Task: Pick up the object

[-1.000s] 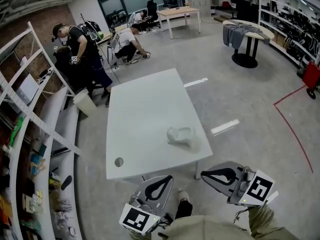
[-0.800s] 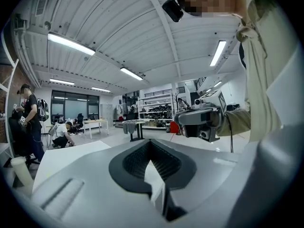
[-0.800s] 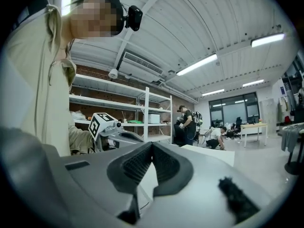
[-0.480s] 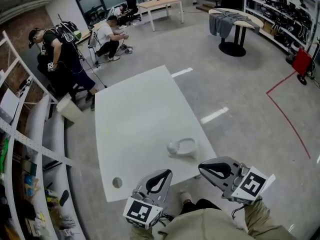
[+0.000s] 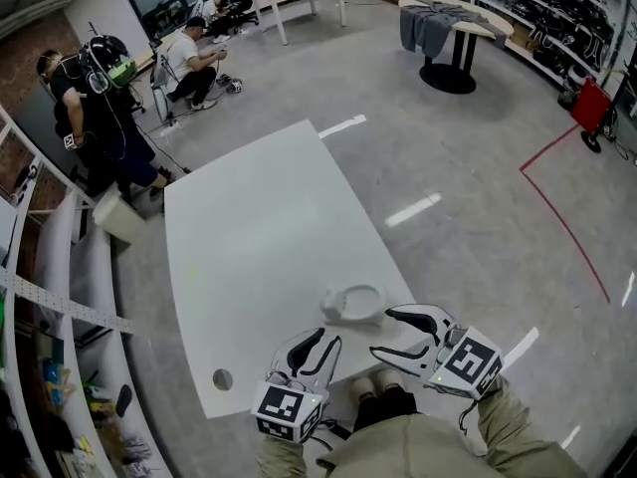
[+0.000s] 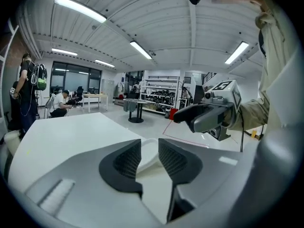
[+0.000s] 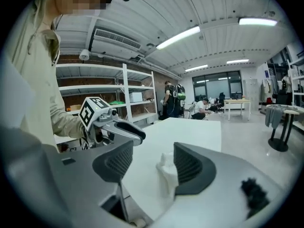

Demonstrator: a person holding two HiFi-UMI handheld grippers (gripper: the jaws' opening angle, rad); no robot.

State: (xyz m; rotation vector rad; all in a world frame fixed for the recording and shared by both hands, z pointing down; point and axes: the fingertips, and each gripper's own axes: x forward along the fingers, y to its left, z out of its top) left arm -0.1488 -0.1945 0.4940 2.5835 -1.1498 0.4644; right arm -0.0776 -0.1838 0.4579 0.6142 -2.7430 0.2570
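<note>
A small white crumpled object (image 5: 353, 305) lies on the white table (image 5: 259, 237) near its front edge. My left gripper (image 5: 323, 340) hovers at that edge, just left of and short of the object, its jaws opening by a narrow gap. In the left gripper view the object (image 6: 150, 152) shows beyond that gap, untouched. My right gripper (image 5: 384, 332) is close on the object's right, jaws opening wider. In the right gripper view the object (image 7: 166, 174) stands ahead of the jaws near the right pad (image 7: 189, 165), not gripped.
A round hole (image 5: 222, 377) sits in the table's near left corner. Metal shelving (image 5: 40, 297) runs along the left. Two people (image 5: 95, 108) are past the table's far end. A round table with grey cloth (image 5: 448, 23) and red floor tape (image 5: 562, 217) lie to the right.
Both grippers have come forward and inward to the table's front edge, beside the object. Their jaws, shut before, now stand apart. The view has shifted closer to the table.
</note>
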